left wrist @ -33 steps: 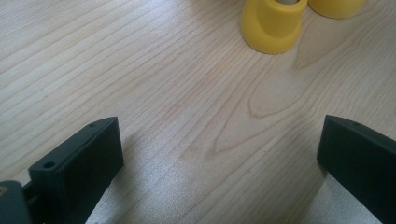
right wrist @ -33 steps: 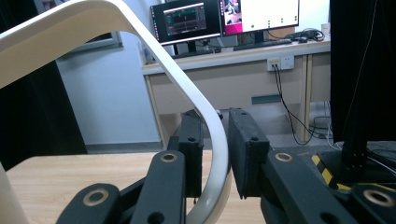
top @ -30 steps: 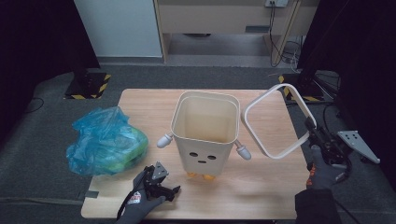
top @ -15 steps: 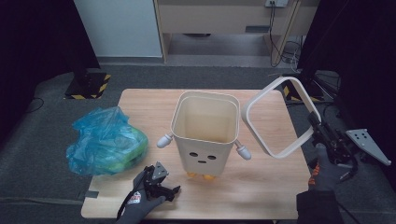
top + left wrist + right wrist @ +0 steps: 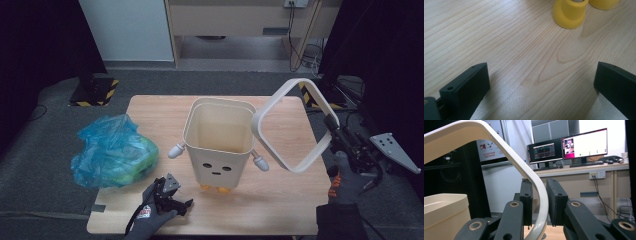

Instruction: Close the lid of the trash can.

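Note:
A cream bin [image 5: 220, 150] with a drawn face, small arms and yellow feet [image 5: 570, 13] stands upright in the middle of the wooden table [image 5: 280, 210]. My right gripper [image 5: 334, 131] is shut on the right side of a cream squarish ring [image 5: 272, 99] and holds it tilted in the air, to the right of the bin's rim. In the right gripper view the ring's band [image 5: 499, 137] passes between the two pads of the right gripper [image 5: 539, 195]. My left gripper [image 5: 180, 192] rests low at the table's front left, open, with bare wood between the jaws of the left gripper [image 5: 541, 82].
A crumpled blue plastic bag [image 5: 112, 152] with something green inside lies on the table's left edge. Beyond the table are a dark floor, a cabinet and cables. A desk with monitors [image 5: 574, 147] shows in the right gripper view.
The right gripper has lifted the ring higher and tipped it more upright beside the bin. The left gripper has kept still.

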Action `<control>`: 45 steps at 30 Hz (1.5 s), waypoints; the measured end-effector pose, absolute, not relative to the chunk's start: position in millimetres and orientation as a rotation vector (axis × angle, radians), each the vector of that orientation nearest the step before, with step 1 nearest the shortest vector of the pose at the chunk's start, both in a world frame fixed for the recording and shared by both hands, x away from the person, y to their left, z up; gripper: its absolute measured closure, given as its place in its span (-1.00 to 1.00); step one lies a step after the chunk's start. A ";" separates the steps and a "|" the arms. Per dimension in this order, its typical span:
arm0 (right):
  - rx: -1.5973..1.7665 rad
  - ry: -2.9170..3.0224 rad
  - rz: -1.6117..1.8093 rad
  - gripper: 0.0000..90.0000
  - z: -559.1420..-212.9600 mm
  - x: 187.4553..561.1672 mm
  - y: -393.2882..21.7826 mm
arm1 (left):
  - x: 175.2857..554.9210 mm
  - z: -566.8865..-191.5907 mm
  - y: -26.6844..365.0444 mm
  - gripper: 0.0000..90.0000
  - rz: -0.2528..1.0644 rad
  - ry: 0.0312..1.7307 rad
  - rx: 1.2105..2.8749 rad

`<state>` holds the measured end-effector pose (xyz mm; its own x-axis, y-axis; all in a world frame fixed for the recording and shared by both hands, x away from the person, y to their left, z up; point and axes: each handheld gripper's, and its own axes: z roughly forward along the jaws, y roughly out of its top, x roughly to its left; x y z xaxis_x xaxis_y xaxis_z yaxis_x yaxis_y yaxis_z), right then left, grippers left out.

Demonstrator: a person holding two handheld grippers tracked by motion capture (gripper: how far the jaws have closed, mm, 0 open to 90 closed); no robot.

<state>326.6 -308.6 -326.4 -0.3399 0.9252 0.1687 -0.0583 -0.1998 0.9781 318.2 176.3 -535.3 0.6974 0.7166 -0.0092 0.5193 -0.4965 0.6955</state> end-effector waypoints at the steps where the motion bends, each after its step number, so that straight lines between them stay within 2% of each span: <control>1: 1.091 1.294 1.650 0.69 -326.5 327.7 -307.2 | 318.2 -535.3 176.3 -1.00 0.368 0.939 2.213; 45: 0.925 1.534 1.752 0.69 -284.5 366.5 -232.8 | 318.3 -535.2 176.4 -1.00 0.366 0.938 2.215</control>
